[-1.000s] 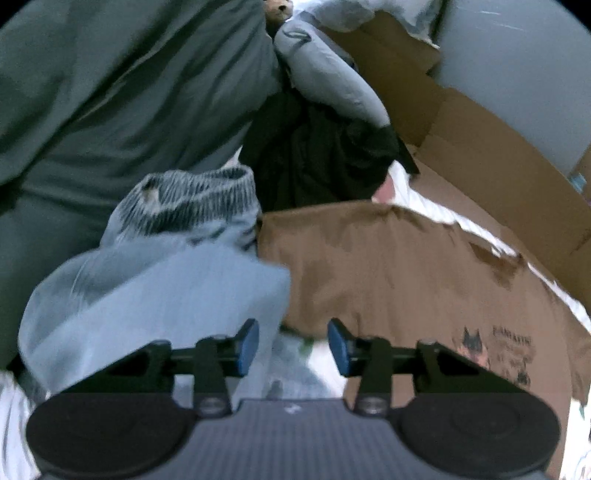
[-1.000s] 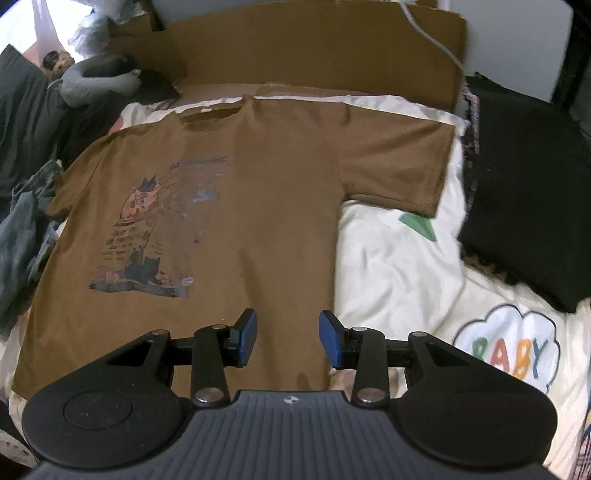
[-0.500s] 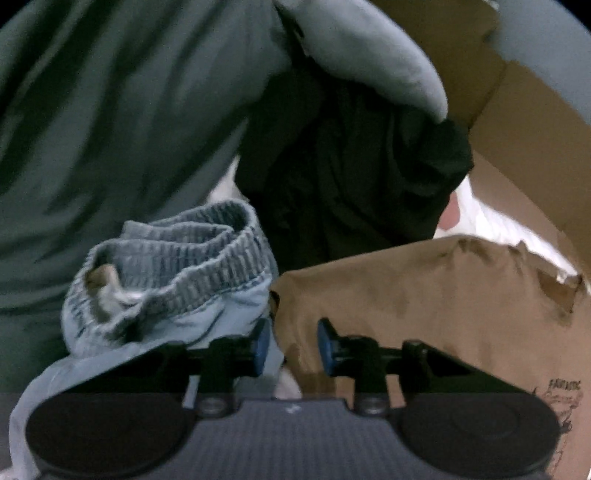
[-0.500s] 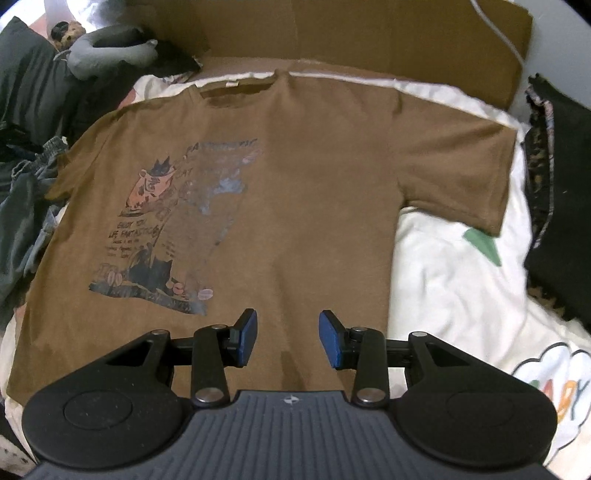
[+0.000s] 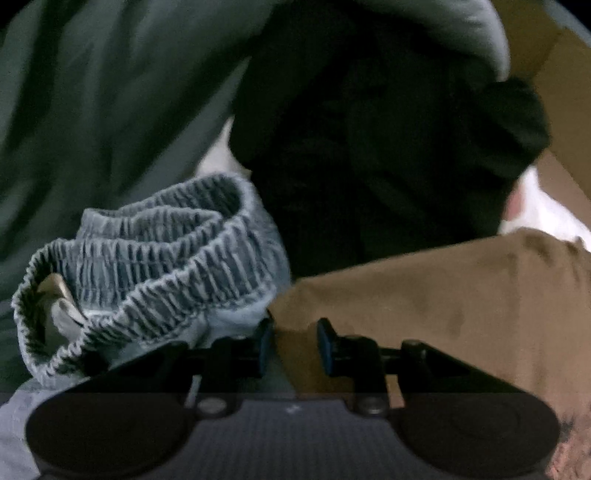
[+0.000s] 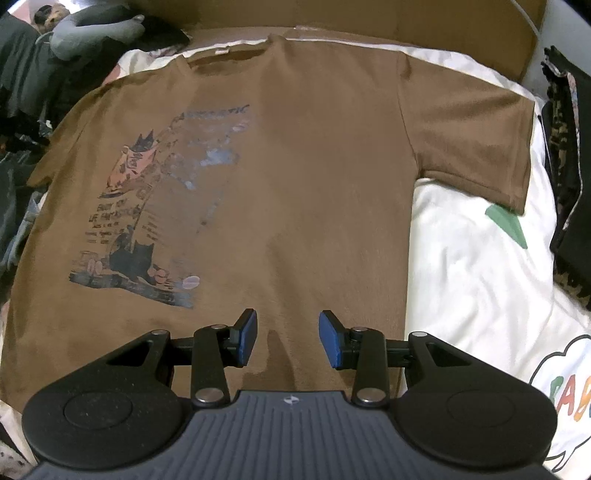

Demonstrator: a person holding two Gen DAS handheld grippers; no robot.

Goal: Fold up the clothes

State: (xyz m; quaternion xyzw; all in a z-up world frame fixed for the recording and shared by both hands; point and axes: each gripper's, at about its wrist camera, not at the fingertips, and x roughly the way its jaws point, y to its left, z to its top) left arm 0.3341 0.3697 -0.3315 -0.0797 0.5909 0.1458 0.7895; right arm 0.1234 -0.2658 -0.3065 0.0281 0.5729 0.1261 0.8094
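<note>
A brown T-shirt (image 6: 295, 166) with a printed graphic lies flat, face up, on a white blanket (image 6: 480, 277). My right gripper (image 6: 288, 338) hovers open over the shirt's lower part near the hem, with nothing between its fingers. In the left wrist view my left gripper (image 5: 293, 343) sits low at the edge of the brown T-shirt (image 5: 443, 295), beside a blue-grey garment with an elastic waistband (image 5: 155, 266). Its jaws stand narrow with a gap. Brown cloth shows in the gap, and the pads are not seen pressing on it.
A dark green garment (image 5: 92, 110) and a black garment (image 5: 369, 147) are heaped beyond the left gripper. Cardboard (image 6: 369, 14) stands along the far edge. Folded dark clothes (image 6: 572, 184) lie at the right and a grey plush toy (image 6: 96, 33) at the far left.
My left gripper dropped toward the shirt's edge by the blue-grey garment and its jaws narrowed. My right gripper moved lower and closer over the shirt with its opening unchanged.
</note>
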